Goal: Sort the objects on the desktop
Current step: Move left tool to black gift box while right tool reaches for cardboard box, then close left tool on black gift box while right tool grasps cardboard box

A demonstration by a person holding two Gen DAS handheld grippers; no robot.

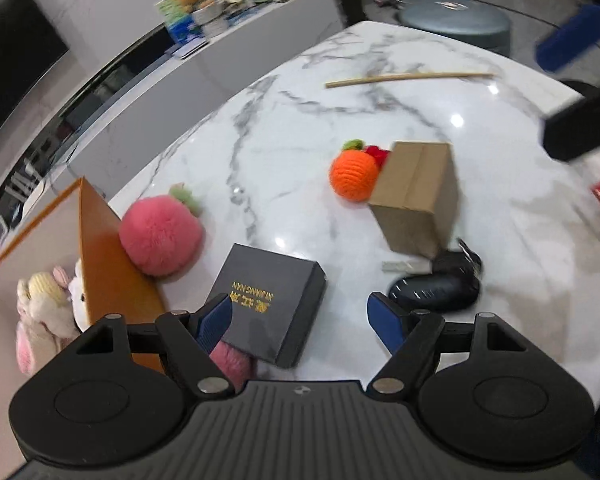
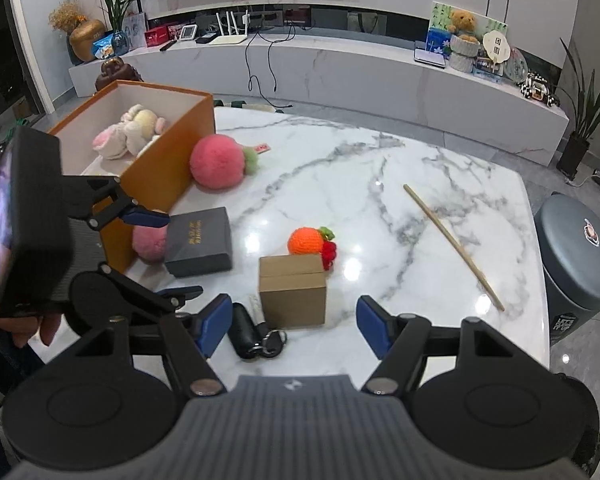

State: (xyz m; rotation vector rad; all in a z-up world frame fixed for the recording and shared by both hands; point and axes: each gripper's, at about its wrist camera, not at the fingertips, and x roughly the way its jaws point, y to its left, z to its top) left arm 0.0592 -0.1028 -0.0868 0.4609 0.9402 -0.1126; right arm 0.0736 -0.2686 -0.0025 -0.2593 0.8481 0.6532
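On the marble table [image 2: 380, 208] lie a dark gift box [image 1: 270, 302] [image 2: 200, 242], a big pink plush ball [image 1: 160, 230] [image 2: 218, 162], a smaller pink plush [image 2: 150, 242] tucked beside the gift box, an orange crochet fruit [image 1: 354, 176] [image 2: 306, 240], a brown cardboard box [image 1: 418, 196] [image 2: 292, 290], a black key fob [image 1: 436, 290] [image 2: 250, 330] and a wooden stick [image 1: 408, 78] [image 2: 454, 246]. My left gripper [image 1: 302, 322] [image 2: 168, 256] is open and empty, just over the gift box. My right gripper [image 2: 294, 326] is open and empty, in front of the cardboard box and key fob.
An orange storage box [image 2: 160, 160] [image 1: 108, 248] with plush rabbits [image 2: 128, 132] inside stands at the table's left. A grey stool [image 2: 572, 256] stands off the right edge. A long TV cabinet [image 2: 320, 64] runs along the back wall.
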